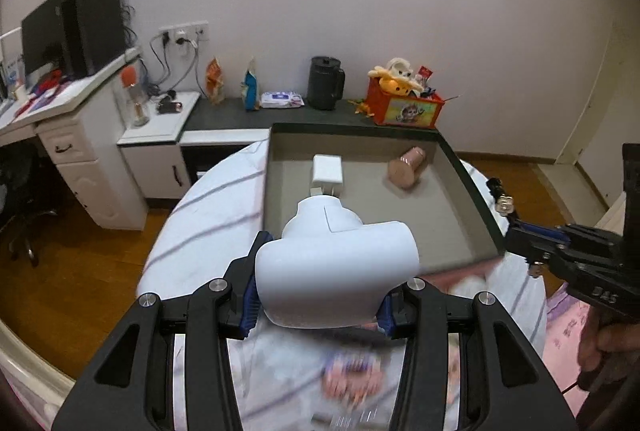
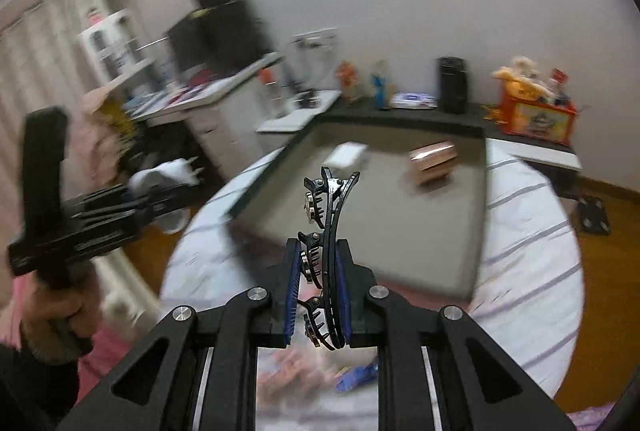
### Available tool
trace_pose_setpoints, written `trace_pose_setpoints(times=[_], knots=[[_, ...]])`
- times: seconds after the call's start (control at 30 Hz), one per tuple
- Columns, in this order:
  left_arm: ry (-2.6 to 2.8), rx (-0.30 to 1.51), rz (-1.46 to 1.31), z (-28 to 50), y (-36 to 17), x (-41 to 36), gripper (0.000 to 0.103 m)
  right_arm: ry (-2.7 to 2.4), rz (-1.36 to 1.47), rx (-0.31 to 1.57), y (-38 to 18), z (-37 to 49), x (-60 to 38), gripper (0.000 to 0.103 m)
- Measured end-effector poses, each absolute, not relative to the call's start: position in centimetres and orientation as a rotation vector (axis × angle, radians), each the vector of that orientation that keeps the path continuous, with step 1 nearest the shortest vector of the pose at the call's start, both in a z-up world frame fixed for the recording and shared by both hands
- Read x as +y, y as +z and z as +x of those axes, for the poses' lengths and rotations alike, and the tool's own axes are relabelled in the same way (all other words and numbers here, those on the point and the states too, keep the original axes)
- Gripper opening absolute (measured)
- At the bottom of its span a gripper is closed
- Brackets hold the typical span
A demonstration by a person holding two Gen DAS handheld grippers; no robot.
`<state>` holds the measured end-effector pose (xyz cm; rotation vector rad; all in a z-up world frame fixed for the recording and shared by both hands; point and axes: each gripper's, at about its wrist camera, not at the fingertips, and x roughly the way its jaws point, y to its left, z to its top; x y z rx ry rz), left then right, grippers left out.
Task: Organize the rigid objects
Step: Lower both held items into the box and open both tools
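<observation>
Just short of tray [image 1: 472, 191]: left gripper [image 1: 320, 307] clamped on white plug [image 1: 340, 263], nearer; right gripper [image 2: 318, 295] pinching hair clip [image 2: 328, 227], long axis pointing forward.

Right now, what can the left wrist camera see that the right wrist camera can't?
Only the left wrist camera shows, up close, the left gripper shut on a white plastic gadget, and the black computer screen on the desk.

Only the right wrist camera shows, up close, the right gripper shut on a black hair clip, and a white shelf by the curtain.

Both show the grey tray on the bed, with a white charger and a copper cup lying inside, plus the orange toy box.
</observation>
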<state>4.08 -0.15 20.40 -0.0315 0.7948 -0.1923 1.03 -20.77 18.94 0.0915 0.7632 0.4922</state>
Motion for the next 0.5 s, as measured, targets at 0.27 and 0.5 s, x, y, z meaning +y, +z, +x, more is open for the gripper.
trace_pose_setpoints(times=[0.27,0.5], knots=[[-0.230,0.919,0.006,13.0,16.7,-4.6,0.046,0.319,0.098,0.906,14.3,10.7,-21.5,0.016],[-0.228,1.033,0.024,16.7,12.5,-6.5,0.046,0.255,0.043,0.982,11.8,13.6,-20.7,0.017]])
